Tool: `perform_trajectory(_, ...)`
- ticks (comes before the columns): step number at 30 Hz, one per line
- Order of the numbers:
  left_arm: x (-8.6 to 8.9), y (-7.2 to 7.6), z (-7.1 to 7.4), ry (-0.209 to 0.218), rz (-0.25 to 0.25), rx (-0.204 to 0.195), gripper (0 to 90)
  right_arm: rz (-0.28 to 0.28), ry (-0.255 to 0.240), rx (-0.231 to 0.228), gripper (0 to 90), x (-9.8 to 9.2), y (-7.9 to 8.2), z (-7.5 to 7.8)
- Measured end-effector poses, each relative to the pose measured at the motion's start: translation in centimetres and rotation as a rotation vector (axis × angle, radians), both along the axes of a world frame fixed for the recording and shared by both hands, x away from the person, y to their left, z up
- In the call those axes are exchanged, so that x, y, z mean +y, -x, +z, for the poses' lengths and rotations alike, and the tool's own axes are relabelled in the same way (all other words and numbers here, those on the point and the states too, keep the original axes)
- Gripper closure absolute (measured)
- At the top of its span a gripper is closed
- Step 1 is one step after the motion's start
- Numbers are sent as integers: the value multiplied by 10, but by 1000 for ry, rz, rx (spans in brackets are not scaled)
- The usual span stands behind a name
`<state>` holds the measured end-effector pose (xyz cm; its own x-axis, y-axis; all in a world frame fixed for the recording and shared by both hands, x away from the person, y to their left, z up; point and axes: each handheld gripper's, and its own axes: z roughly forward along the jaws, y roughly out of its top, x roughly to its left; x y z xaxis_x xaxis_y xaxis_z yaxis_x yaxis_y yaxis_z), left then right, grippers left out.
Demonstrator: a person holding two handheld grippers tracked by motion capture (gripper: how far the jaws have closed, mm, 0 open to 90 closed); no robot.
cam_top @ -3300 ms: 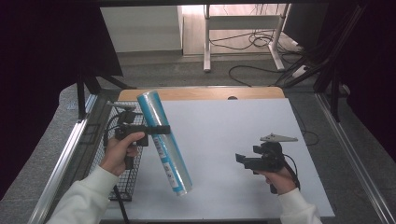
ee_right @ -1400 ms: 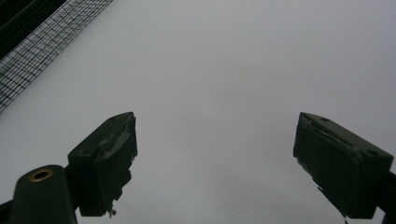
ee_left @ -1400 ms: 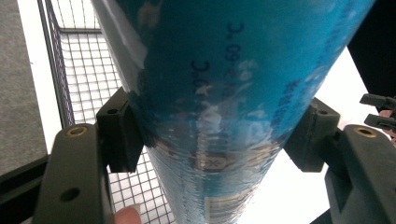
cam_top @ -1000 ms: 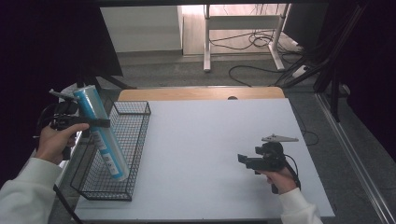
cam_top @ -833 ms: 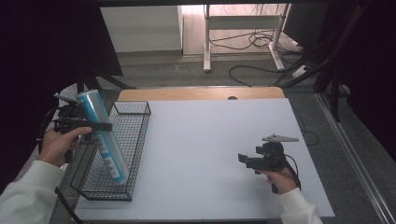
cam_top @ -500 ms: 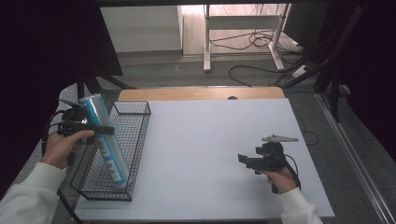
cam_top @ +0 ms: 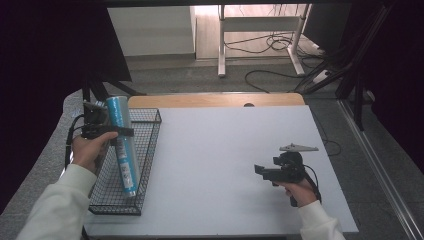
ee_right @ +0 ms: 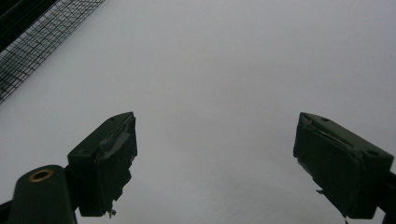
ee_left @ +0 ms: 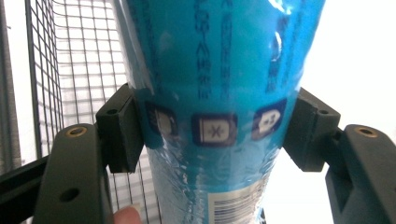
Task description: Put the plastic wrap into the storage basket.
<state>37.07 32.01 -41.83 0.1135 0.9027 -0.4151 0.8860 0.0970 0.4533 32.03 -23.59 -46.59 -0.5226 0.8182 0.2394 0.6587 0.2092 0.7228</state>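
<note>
The blue roll [cam_top: 123, 145] is clamped upright in the left gripper [cam_top: 112, 131] jaws, its lower end inside the wire basket [cam_top: 148, 150]. The right gripper [cam_top: 265, 171] is rested on the surface [cam_top: 220, 150], jaws released.

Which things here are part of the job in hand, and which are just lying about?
In the job:
- blue tube, tilted, lower end inside the basket
- black wire basket at the table's left edge
- left gripper, clamped on the tube

Lying about:
- right gripper, jaws open over bare white table
- cables on the floor beyond the table
</note>
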Motion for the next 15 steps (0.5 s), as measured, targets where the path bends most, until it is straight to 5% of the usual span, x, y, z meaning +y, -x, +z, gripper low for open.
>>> perform_trajectory(15, -21, -41, -43, -35, 69, 69, 317, -6, 2, -5, 139, -1, -1, 0)
